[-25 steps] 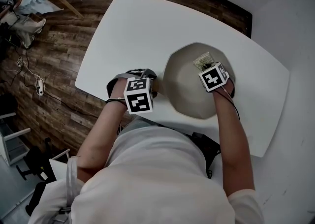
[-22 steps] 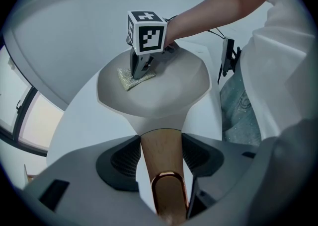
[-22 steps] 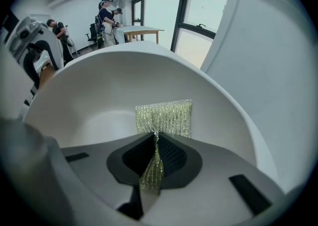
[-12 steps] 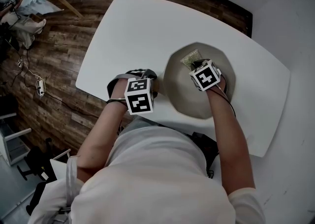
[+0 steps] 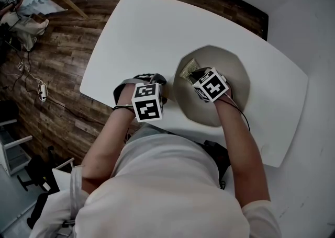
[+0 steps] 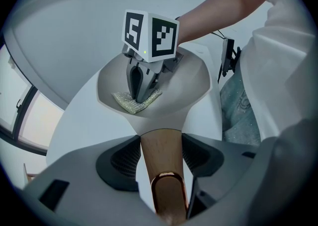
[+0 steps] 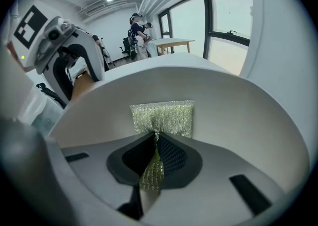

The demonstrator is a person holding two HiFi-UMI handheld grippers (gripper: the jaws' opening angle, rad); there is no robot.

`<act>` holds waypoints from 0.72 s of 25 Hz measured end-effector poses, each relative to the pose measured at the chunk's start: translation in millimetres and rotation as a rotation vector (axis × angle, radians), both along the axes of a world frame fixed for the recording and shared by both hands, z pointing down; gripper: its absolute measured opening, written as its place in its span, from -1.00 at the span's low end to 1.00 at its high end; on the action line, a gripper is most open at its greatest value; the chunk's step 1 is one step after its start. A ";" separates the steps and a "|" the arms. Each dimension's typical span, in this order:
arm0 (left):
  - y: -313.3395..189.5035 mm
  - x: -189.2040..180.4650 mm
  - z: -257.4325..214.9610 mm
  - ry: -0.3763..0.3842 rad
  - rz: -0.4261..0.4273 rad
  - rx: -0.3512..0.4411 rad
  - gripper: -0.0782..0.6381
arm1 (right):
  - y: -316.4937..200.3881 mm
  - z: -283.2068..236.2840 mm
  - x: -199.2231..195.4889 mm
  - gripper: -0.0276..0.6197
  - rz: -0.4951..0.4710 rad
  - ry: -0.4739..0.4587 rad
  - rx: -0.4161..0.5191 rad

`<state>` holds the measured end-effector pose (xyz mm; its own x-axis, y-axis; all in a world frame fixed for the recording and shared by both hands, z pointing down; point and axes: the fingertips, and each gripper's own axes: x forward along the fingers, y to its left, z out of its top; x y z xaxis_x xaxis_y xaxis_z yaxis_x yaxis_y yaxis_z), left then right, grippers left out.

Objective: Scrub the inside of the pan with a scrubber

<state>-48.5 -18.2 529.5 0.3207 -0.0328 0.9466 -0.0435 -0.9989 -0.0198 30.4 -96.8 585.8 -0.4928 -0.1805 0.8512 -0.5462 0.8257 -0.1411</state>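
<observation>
Pan (image 5: 236, 75) sits on the white desk (image 5: 146, 22), near the person's edge. Scrubber (image 5: 188, 68) lies inside the pan, at its left side, against the inner wall. Right hand-held gripper (image 5: 193, 75) reaches into the pan from the near rim, jaws pinching the scrubber. Left hand-held gripper (image 5: 165, 92) is just left of the pan, jaws clamped on the handle (image 6: 160, 145).

The head view hides both sets of jaws under the marker cubes. The right gripper view shows the scrubber (image 7: 164, 115) folded up between the jaws, the flat glittery green part pressed on the pan wall (image 7: 238, 115). The left gripper view shows the wooden handle with a copper loop running between the pads (image 6: 121, 158) toward the pan, and the right gripper's tips down on the scrubber (image 6: 130, 104) in the pan.

Right forearm is stretched forward over the pan's near rim; left arm is bent, wrist close to the body, left of the pan. Wood floor (image 5: 52, 75) lies left of the desk.
</observation>
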 end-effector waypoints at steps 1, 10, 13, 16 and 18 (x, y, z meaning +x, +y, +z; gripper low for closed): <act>0.1 0.0 -0.4 0.000 0.000 0.000 -0.07 | 3.6 -0.6 -2.5 -0.79 -0.010 -0.011 -0.012; -1.1 1.1 -0.8 -0.003 -0.003 0.005 -0.07 | 30.9 -4.1 -13.0 -0.79 -0.066 -0.117 -0.151; -1.3 1.0 -0.1 -0.004 -0.004 0.005 -0.07 | 39.0 -3.5 -14.7 -0.79 -0.077 -0.129 -0.203; -1.2 0.1 1.3 -0.006 -0.006 0.007 -0.07 | 45.9 -2.5 -16.2 -0.79 -0.092 -0.127 -0.243; -1.0 0.1 1.1 -0.007 -0.007 0.007 -0.07 | 51.7 -3.4 -16.5 -0.79 -0.108 -0.132 -0.269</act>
<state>-48.4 -19.1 530.6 0.3142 -0.0417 0.9484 -0.0504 -0.9984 -0.0272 13.9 -45.1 582.5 -0.6060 0.1018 0.7889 -0.4202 0.8011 -0.4262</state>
